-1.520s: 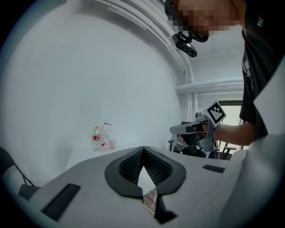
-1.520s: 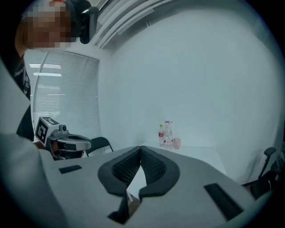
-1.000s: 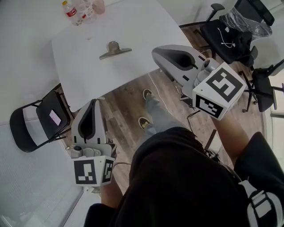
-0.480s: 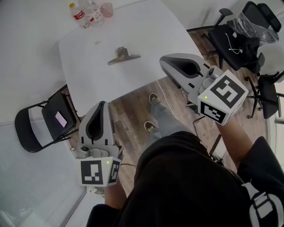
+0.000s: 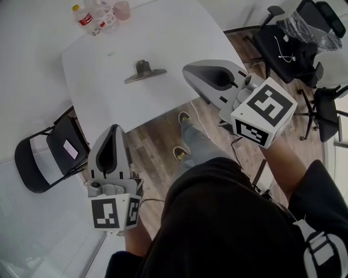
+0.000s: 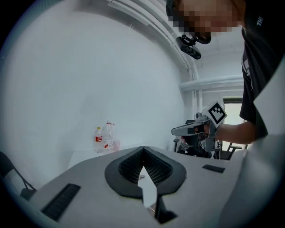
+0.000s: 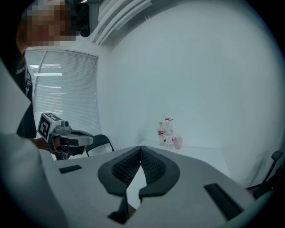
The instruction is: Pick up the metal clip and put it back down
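1. I hold my left gripper (image 5: 112, 129) low, just off the near-left corner of the white rectangular table (image 5: 174, 38). In the left gripper view its dark ribbed pads (image 6: 131, 167) meet at the tips, with nothing pinched between them.
2. My right gripper (image 5: 187, 70) sits higher, and the head view shows it over the table's near-right edge. Its jaws are pressed together too, and they are empty.
3. The flat grey metal clip with a raised handle (image 5: 144, 71) lies on the tabletop around the middle. It is ahead of both grippers and touches neither, and it is nearer the right one.
4. At the table's far-left corner, a clear plastic bottle with a red label (image 5: 82, 13), a second clear bottle (image 5: 103, 13) and a small pink cup (image 5: 122, 8) stand close together.
5. A black folding chair (image 5: 49, 155) stands left of the table, and black office chairs (image 5: 288, 46) stand to its right on the brown wood-plank floor (image 5: 157, 136).
6. The person's shoes (image 5: 182, 115) show on the floor at the table's near edge.
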`<state>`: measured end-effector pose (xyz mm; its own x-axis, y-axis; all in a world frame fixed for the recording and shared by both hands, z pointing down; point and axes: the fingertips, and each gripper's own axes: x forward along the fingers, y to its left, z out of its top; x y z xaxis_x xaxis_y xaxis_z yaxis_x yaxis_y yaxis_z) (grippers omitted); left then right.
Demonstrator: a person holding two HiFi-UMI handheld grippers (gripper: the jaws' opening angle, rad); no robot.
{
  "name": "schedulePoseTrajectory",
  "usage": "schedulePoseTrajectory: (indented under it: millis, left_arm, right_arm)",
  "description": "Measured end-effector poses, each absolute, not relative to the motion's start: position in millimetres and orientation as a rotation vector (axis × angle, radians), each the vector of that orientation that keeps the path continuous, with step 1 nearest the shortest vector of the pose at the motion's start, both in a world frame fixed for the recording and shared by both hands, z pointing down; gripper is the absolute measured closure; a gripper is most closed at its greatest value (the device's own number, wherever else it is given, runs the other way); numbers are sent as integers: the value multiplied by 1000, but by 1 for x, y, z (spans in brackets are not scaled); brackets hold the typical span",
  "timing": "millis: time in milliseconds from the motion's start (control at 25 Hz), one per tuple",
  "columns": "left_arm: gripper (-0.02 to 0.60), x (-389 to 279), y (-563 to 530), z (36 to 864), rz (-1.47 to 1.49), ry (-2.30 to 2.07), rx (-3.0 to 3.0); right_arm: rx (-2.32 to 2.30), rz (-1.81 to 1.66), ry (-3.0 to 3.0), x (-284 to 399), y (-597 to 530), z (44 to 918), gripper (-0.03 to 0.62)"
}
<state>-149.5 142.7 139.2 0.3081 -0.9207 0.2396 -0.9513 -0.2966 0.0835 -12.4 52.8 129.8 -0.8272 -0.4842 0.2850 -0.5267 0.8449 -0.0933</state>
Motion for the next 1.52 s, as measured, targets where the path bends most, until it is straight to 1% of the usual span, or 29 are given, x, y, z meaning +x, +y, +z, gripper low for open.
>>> schedulePoseTrajectory:
  millis: [520,1520]
  left_arm:
    - [560,-151,91,165,241,-1677,2343]
    - [560,-148,-14,177,329,-1703,2277]
  right_arm:
    - [772,313,-2746,-16,7,158,576]
    - [711,425,-2762,-18,-97,185,576]
